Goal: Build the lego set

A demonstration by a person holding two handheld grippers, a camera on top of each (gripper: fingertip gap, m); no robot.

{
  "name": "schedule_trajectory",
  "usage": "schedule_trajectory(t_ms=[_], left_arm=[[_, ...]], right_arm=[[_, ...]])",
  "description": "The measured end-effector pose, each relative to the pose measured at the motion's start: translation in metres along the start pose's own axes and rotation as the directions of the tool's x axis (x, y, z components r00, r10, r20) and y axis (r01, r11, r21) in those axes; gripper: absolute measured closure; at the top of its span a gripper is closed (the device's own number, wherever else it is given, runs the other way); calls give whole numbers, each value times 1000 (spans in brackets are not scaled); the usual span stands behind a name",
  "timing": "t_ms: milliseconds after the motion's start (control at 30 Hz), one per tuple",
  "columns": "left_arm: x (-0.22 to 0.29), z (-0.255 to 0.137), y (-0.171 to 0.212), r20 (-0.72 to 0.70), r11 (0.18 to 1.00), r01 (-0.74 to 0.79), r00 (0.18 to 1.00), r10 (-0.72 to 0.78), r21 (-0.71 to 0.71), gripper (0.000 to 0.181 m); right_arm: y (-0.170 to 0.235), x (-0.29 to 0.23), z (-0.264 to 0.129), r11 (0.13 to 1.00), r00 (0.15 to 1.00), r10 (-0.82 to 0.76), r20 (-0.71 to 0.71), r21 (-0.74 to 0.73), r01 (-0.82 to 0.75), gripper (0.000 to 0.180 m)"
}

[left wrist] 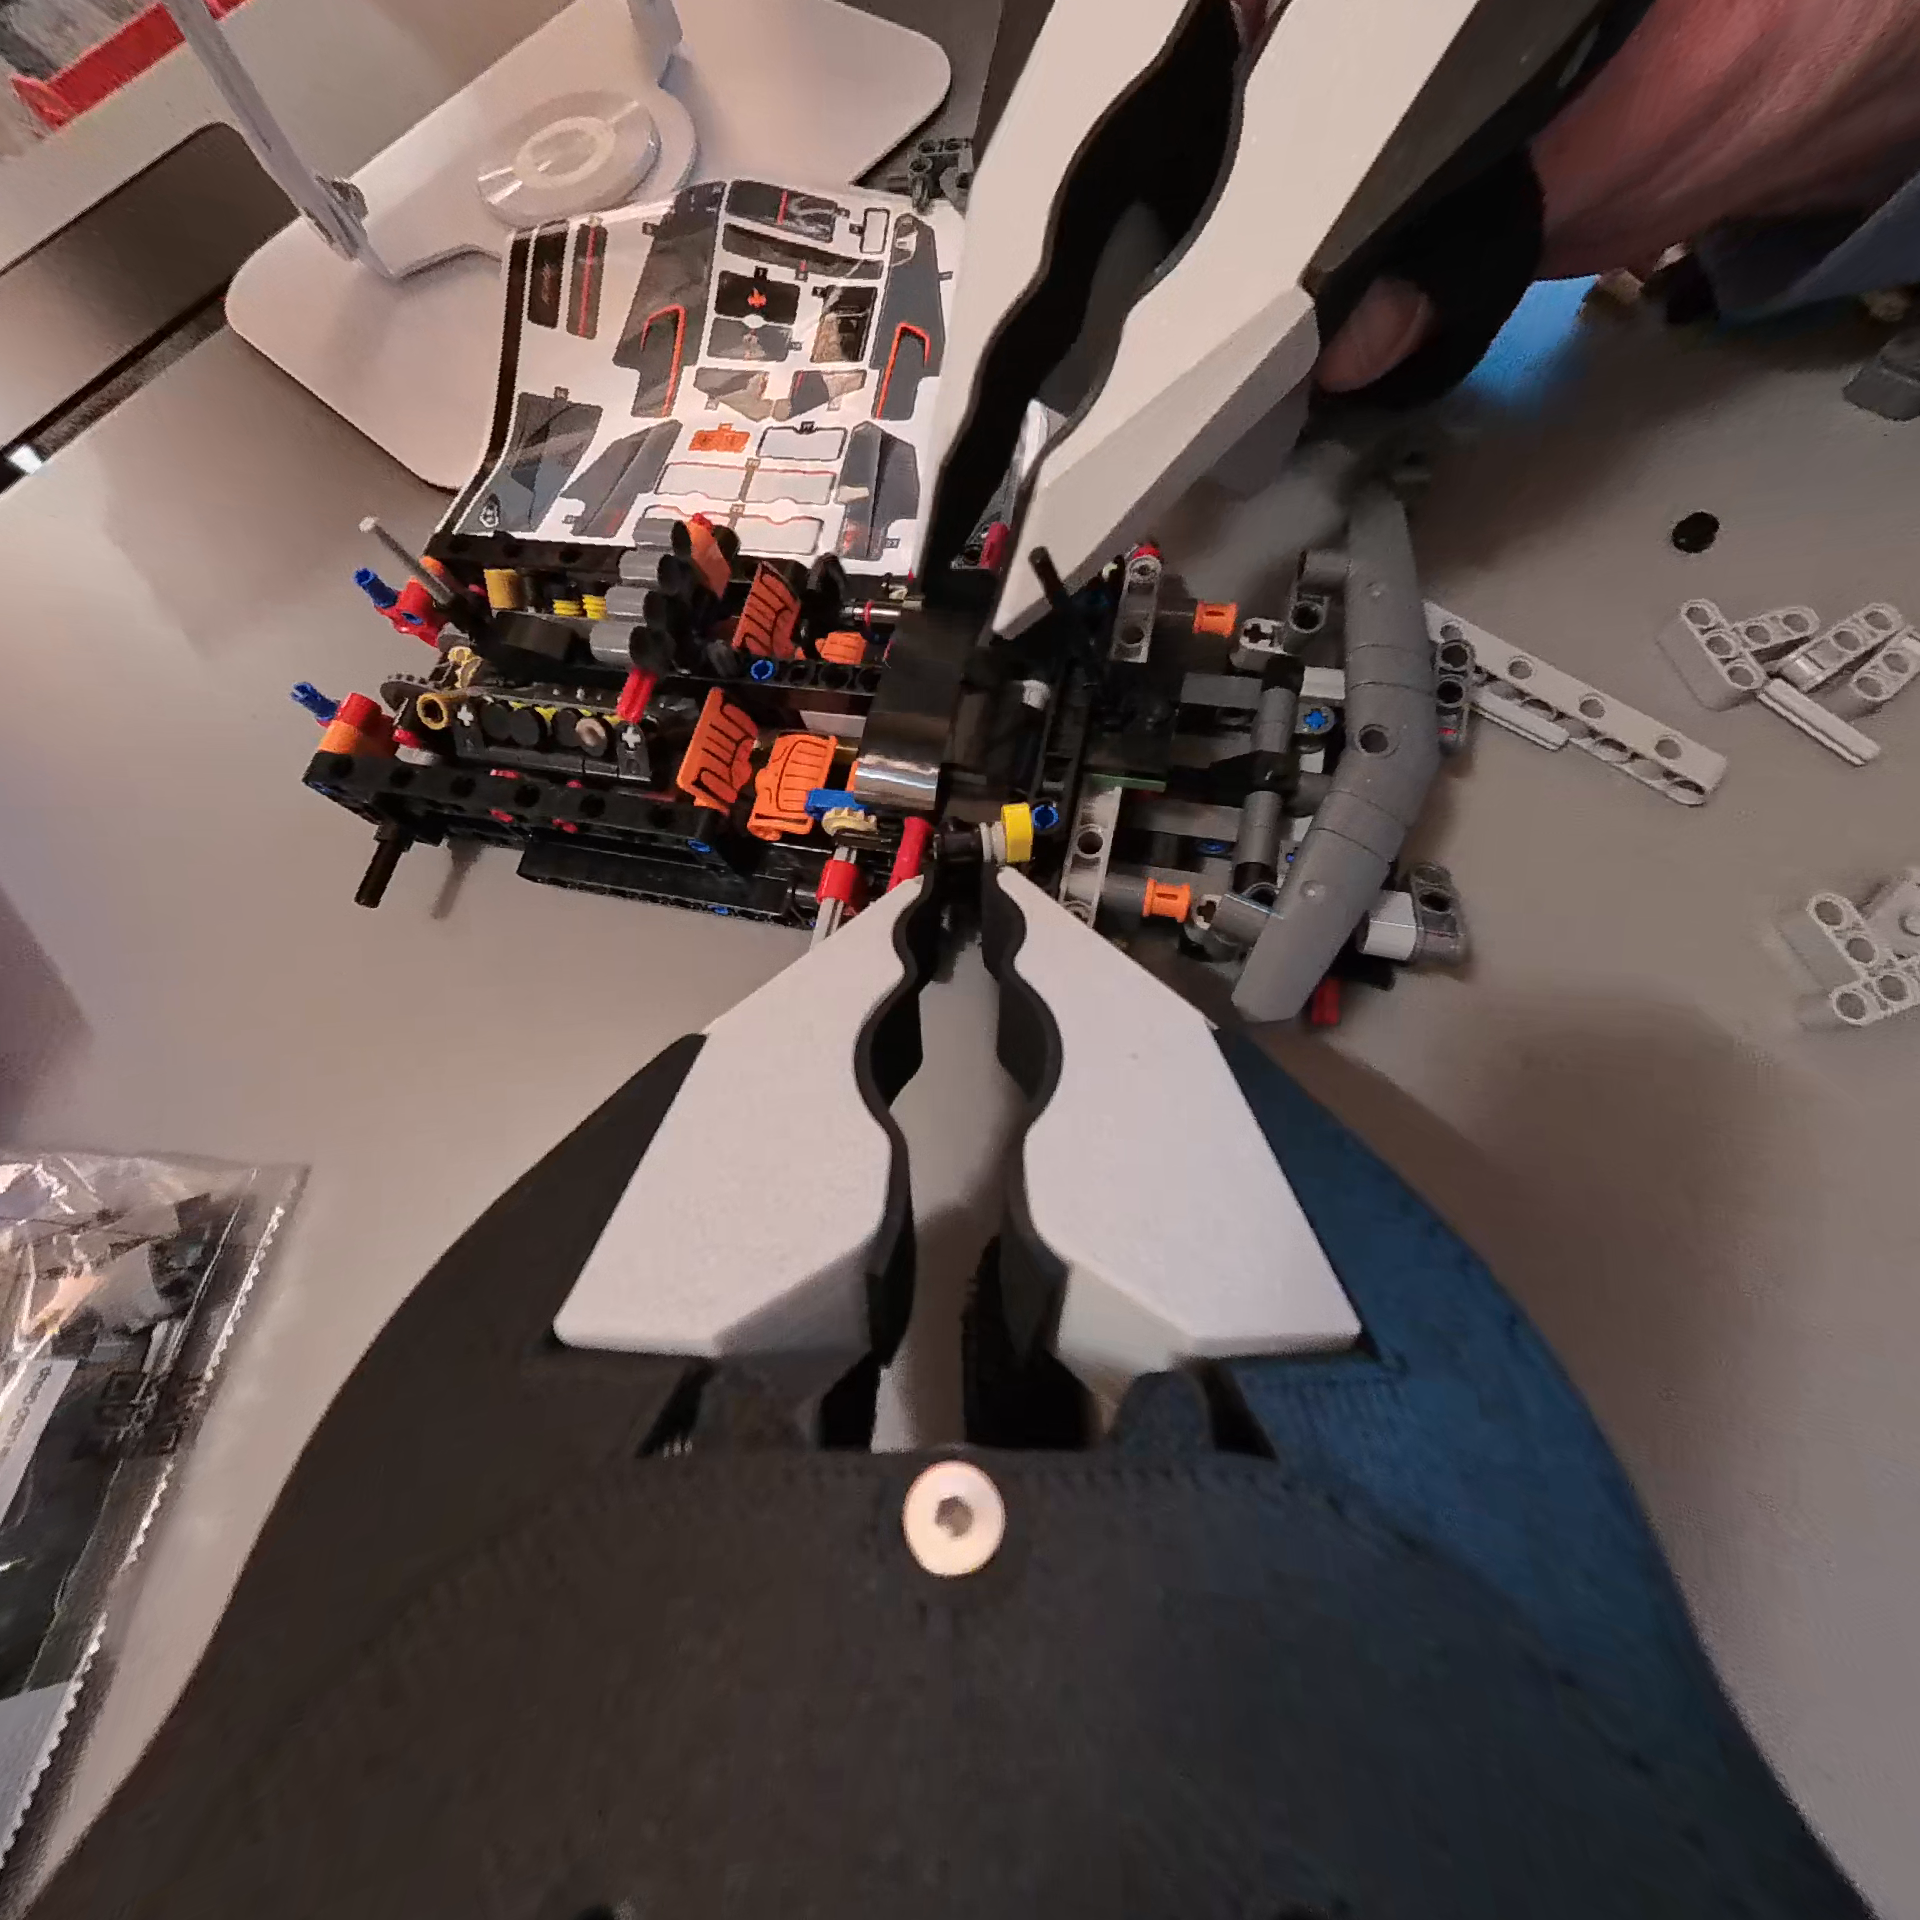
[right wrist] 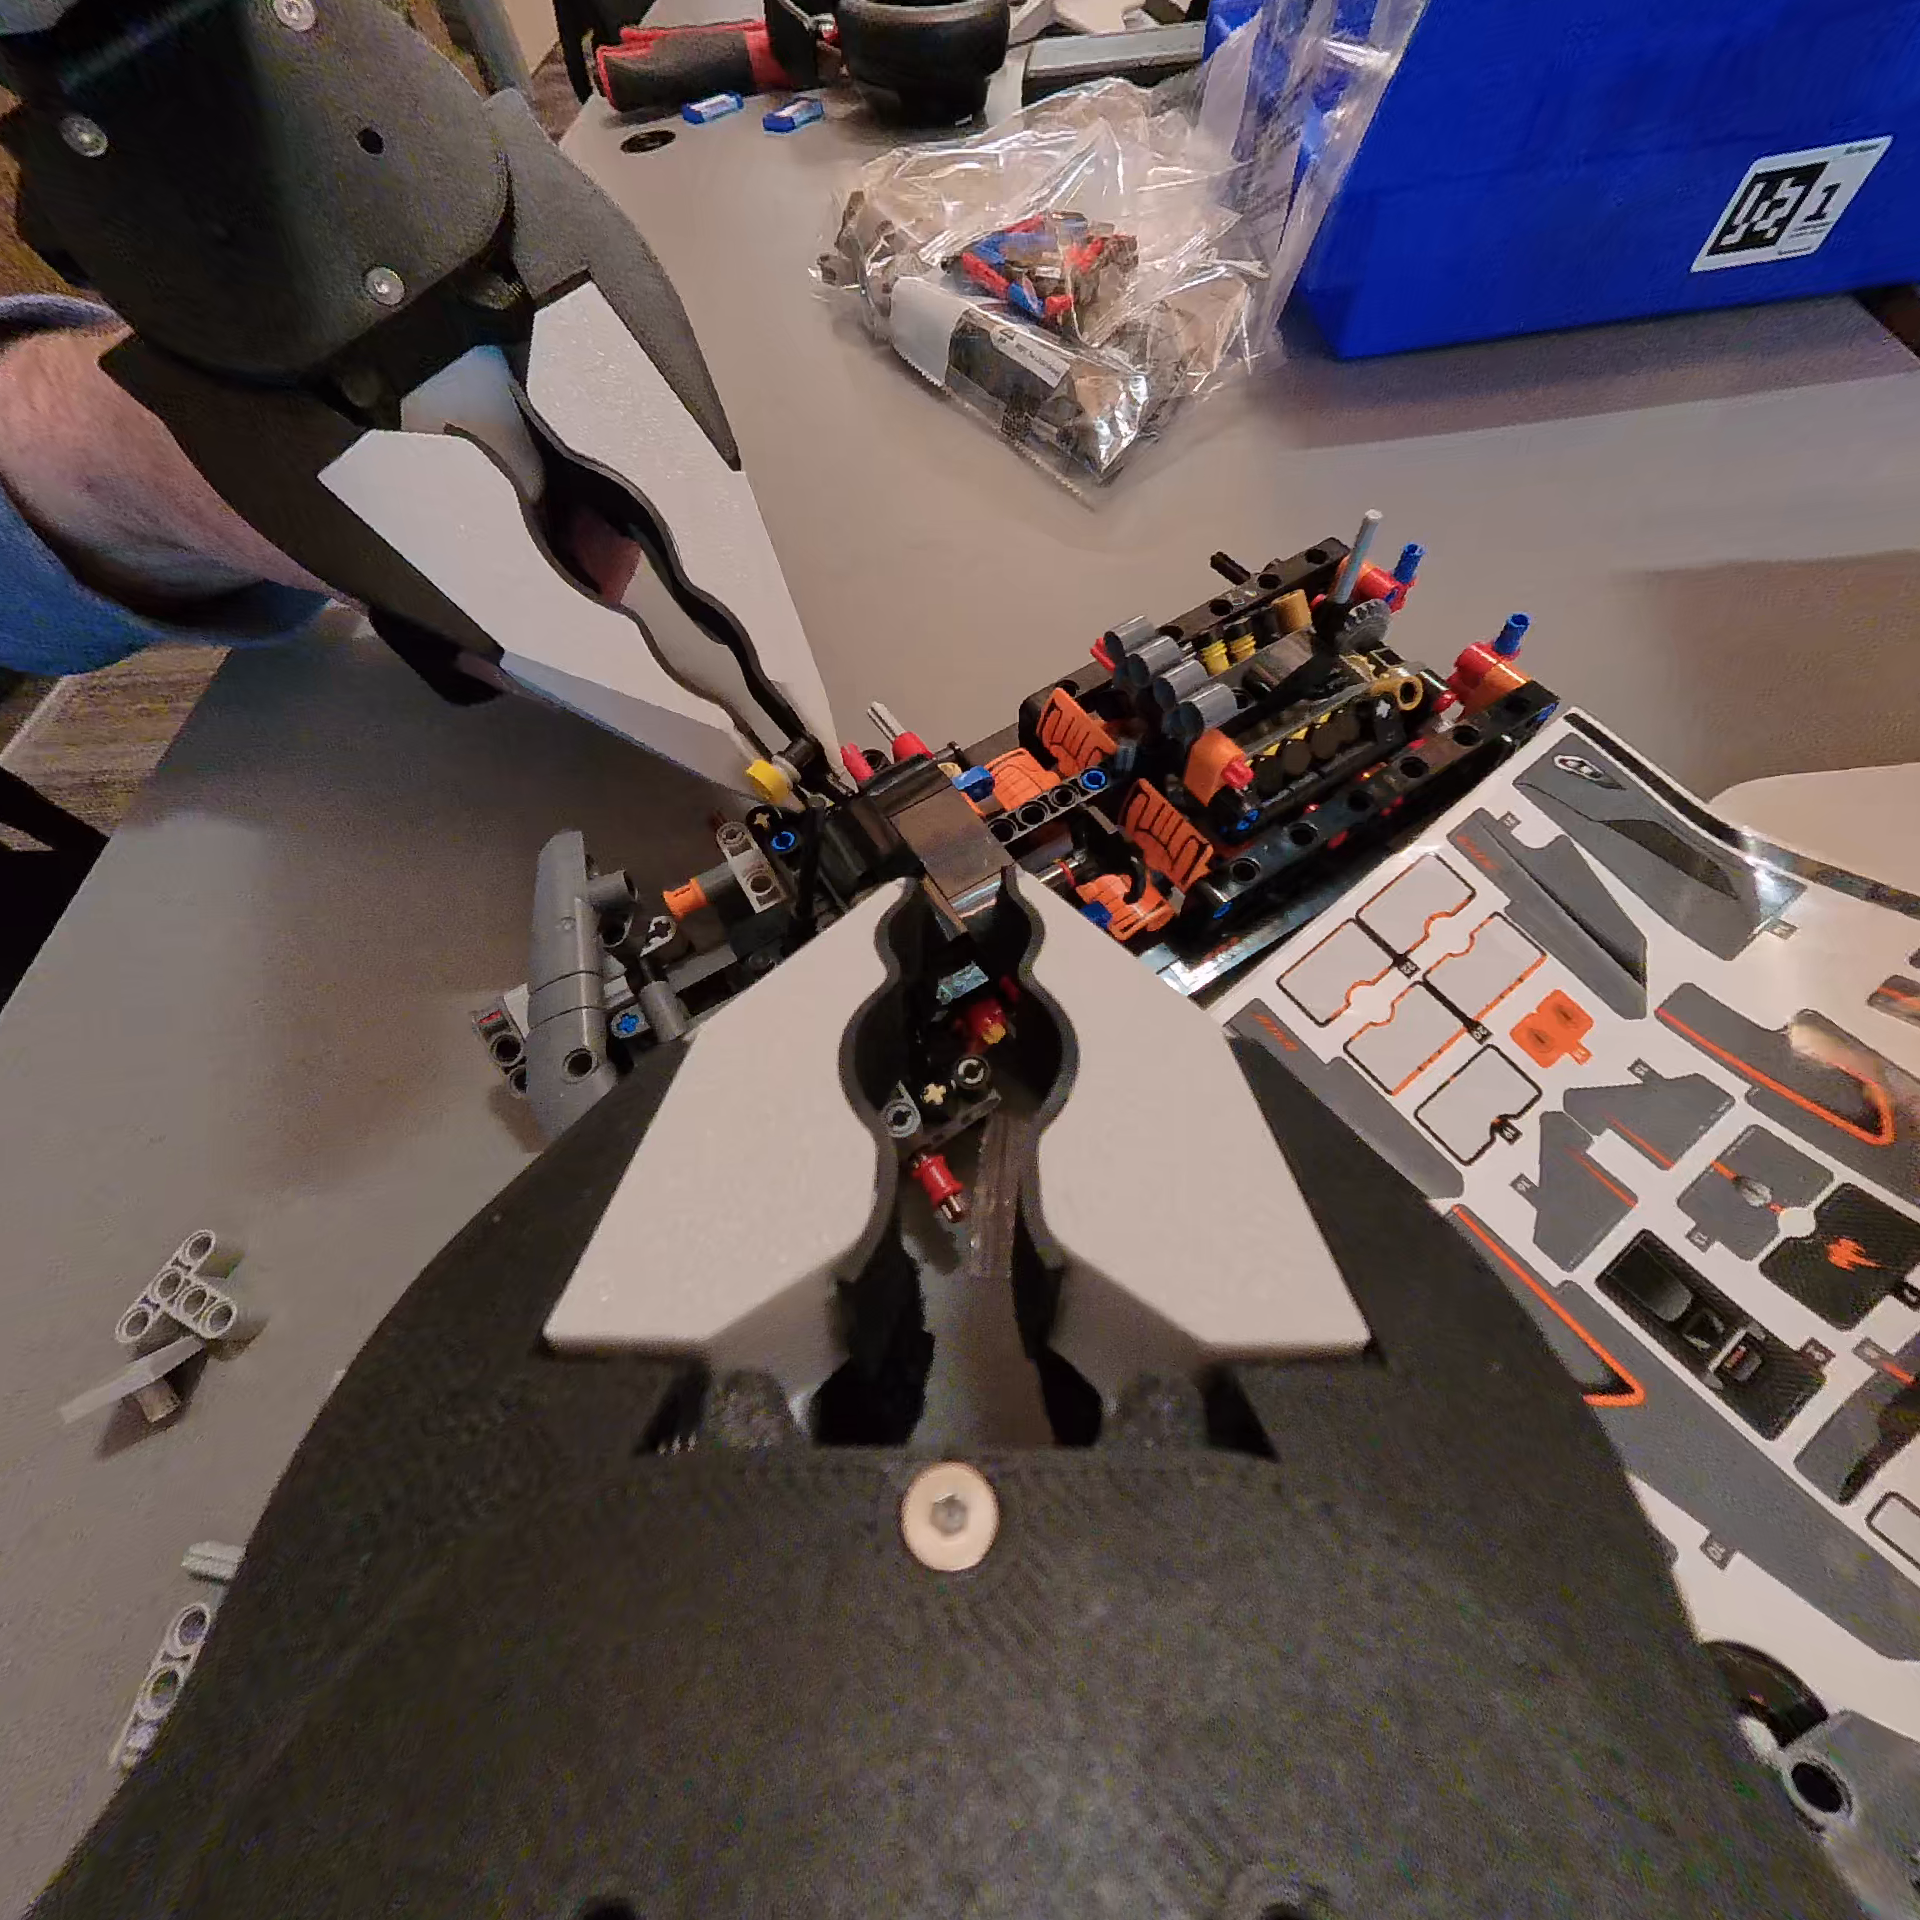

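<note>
1. The left gripper [left wrist: 961, 894] has its tips nearly together on a small black pin beside a yellow bush [left wrist: 1016, 831] at the near side of the model; it looks clamped on the pin.
2. The right gripper [right wrist: 961, 904] reaches in from the opposite side. Its jaws stand a little apart around a black block [right wrist: 940, 842] and the small parts behind it; whether it grips them I cannot tell.
3. The model [left wrist: 665, 717], a long black chassis with orange seats, red and blue pins and a grey curved bumper [left wrist: 1361, 769] at one end, lies mid-worktop between the two grippers.
4. Progress, as I judge it: the frame and interior are built, but no body panels are on.
5. Left to do: the sticker sheet [left wrist: 727, 364] lies beside the model, partly tucked under it, and looks mostly unused; loose grey beams [left wrist: 1787, 655] lie past the bumper, and a bag of parts [right wrist: 1049, 281] sits farther off.
6. The worktop [left wrist: 260, 987] is plain grey; a white stand base [left wrist: 582, 156] sits behind the sheet, another bag [left wrist: 104, 1403] near the left edge, and a blue bin [right wrist: 1558, 156] beyond the parts bag.
</note>
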State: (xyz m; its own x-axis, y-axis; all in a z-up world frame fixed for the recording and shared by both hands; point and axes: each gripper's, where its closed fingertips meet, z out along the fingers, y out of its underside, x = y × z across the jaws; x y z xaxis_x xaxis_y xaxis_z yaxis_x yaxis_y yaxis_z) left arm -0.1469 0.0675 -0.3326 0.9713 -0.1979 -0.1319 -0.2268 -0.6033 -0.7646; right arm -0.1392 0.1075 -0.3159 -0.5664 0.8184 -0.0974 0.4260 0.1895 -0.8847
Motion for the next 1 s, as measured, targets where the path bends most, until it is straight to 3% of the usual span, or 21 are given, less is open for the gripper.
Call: schedule_trajectory(t_ms=[167,667,1000], left_arm=[[-1,1,0,-7,1000,6,1000,-6,1,175],[0,2,0,-66,1000,-15,998,14,-11,176],[-1,3,0,-68,1000,-3,998,2,-9,176]], right_arm=[[4,1,4,995,997,-75,4,-61,75,144],[6,-4,7,924,942,-247,229,-237,300,149],[6,-4,8,925,933,-227,280,-239,297,150]])
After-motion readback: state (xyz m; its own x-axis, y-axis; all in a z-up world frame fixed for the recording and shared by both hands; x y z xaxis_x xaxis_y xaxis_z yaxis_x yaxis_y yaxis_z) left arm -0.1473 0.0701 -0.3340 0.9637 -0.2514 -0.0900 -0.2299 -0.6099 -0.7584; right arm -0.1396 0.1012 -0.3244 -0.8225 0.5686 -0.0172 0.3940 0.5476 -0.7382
